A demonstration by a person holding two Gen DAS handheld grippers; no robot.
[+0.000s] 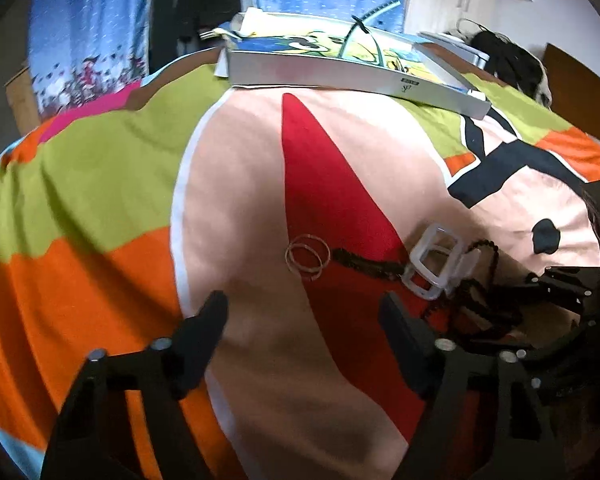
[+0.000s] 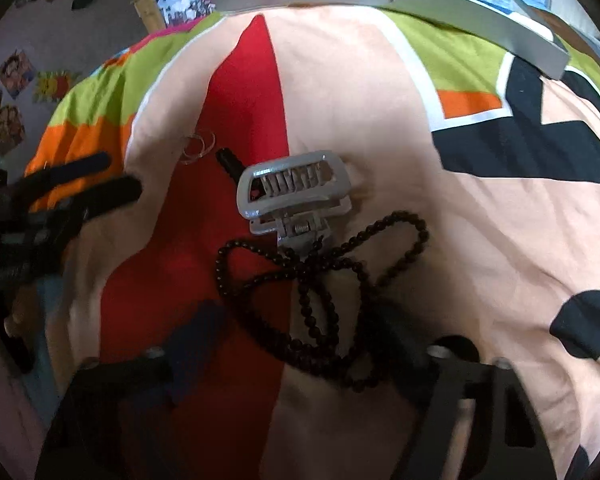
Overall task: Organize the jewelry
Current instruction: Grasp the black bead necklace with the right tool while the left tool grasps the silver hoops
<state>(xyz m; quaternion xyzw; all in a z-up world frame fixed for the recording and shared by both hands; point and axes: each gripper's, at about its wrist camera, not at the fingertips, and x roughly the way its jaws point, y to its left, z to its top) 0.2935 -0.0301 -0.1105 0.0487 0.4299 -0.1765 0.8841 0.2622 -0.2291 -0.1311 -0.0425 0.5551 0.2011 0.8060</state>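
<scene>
Both grippers — left (image 1: 304, 316) and right (image 2: 284, 344) — hang spread and empty over the bedspread (image 1: 100, 184), the right about to take the beads (image 2: 320, 280) under the clip (image 2: 296, 192) — rings (image 1: 308, 256) nearby.

Bare bedspread (image 1: 240, 184) left of and beyond the white plastic claw hair clip (image 2: 292, 190). Dark bead necklace (image 2: 320, 276) tangled against its near side. Thin gold bangles (image 1: 308, 257) lie just left.

Each hand-held gripper is matte black plastic: the left hand-held gripper (image 1: 304, 312) and right hand-held gripper (image 2: 296, 320) carry two blunt fingers on angular linkages, pinned behind by round silver screws.
</scene>
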